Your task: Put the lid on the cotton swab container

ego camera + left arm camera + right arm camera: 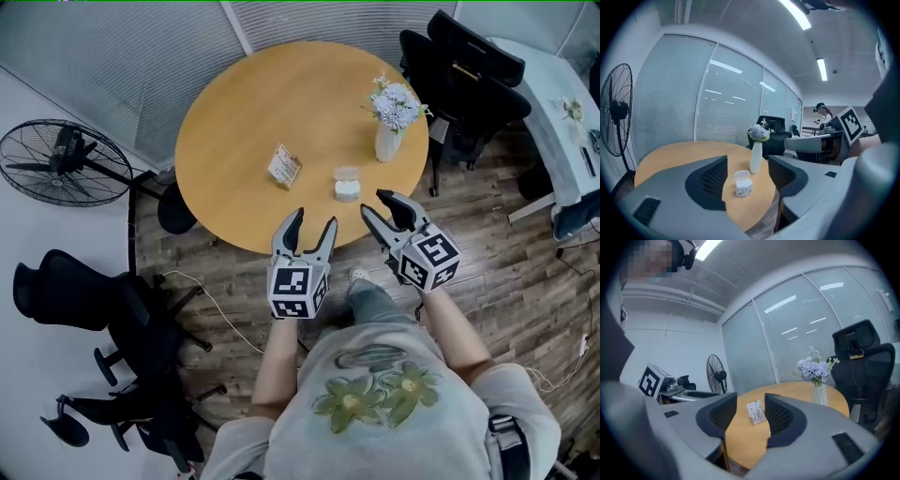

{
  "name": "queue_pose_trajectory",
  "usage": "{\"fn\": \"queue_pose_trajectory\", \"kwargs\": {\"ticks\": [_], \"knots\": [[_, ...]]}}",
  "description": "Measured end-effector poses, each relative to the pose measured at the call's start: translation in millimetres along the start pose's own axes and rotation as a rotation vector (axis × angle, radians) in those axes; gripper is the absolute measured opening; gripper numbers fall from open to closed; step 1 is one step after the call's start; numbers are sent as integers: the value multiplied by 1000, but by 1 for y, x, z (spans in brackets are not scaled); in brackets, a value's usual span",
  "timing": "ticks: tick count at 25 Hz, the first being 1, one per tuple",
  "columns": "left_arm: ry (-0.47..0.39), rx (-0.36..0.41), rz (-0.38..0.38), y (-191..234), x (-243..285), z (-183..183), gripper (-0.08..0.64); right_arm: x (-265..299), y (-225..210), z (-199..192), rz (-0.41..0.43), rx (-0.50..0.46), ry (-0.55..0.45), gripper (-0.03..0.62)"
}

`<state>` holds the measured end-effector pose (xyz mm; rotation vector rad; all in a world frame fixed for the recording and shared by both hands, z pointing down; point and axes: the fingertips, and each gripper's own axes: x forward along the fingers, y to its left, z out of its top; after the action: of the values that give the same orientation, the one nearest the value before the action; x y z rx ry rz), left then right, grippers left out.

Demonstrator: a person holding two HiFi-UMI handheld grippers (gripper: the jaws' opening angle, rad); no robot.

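Note:
The small white cotton swab container (pixel 347 191) stands on the round wooden table (pixel 234 112) near its front edge, its lid (pixel 347 173) raised open behind it. In the left gripper view the container (pixel 743 188) and its lid (pixel 741 176) appear between the jaws but well beyond them. My left gripper (pixel 314 221) (pixel 747 159) hovers open at the table's near edge, nothing in it. My right gripper (pixel 373 202) (pixel 751 401) is also open and empty, just to the right of the container and apart from it.
A white vase of pale flowers (pixel 387 139) stands behind the container to the right. A small printed card (pixel 283 167) stands to its left. A floor fan (pixel 61 161) and black office chairs (pixel 103 309) (pixel 459 66) ring the table; a white desk (pixel 562 103) is at right.

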<state>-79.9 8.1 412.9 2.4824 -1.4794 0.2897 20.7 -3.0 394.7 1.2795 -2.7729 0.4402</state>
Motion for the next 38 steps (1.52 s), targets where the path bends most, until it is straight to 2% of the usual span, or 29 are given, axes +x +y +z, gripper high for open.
{"fn": "queue_pose_trajectory", "kwargs": {"ticks": [5,9,13,19,24,29,38], "knots": [[25,20,10,5,27,-9,338,19,-22,0,15,34,12,192],[75,15,-12,-2,54,-28,416,31,-42,-4,25,57,37,192],[110,22,21,-6,79,-49,416,43,-63,-16,37,96,76,192],[199,-27,60,-7,113,-87,457,63,-82,-34,65,129,131,192],[256,-57,105,-5,138,-118,458,77,-96,-47,83,153,175,192],[311,-66,120,1,158,-144,456,89,-108,-65,92,169,222,192],[364,-70,161,9,173,-171,449,107,-126,-101,94,378,275,196]]}}
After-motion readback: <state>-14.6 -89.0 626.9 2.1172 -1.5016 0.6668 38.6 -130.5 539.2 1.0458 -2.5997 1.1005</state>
